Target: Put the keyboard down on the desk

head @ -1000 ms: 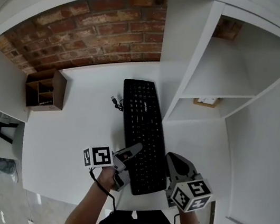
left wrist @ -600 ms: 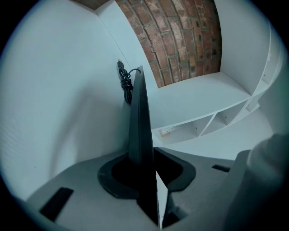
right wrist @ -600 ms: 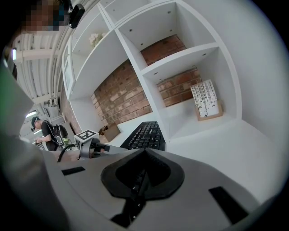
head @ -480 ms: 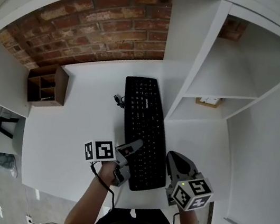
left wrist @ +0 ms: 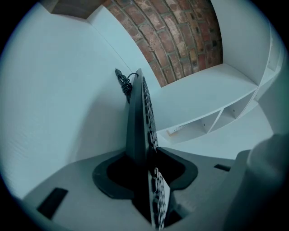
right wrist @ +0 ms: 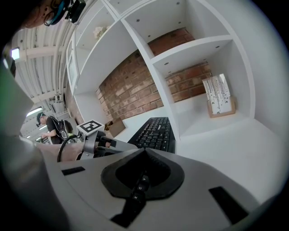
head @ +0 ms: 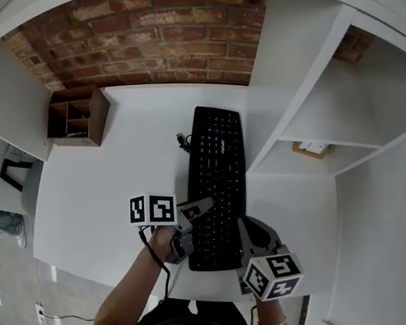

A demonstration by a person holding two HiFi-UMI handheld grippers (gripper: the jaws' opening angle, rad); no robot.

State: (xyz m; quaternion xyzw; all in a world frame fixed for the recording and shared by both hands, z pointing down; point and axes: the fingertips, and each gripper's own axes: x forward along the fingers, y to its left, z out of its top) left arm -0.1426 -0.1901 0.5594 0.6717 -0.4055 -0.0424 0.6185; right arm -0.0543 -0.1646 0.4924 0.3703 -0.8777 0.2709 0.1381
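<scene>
A black keyboard lies flat on the white desk, its long side running away from me. My left gripper is at its near left edge. In the left gripper view the keyboard's thin edge runs between the jaws, which are opening, with dark gaps beside it. My right gripper is at the near right corner. In the right gripper view the jaws are closed on a strip of keys, and the rest of the keyboard stretches ahead. A coiled cable lies at the far left corner.
A wooden desk organiser stands at the far left by the brick wall. A white shelf unit borders the keyboard's right side, with a small box on its lowest shelf. The desk's front edge is just behind the grippers.
The head view has shifted a little. Keyboard and both grippers keep their places on the desk. The left gripper's fingers look slightly wider apart.
</scene>
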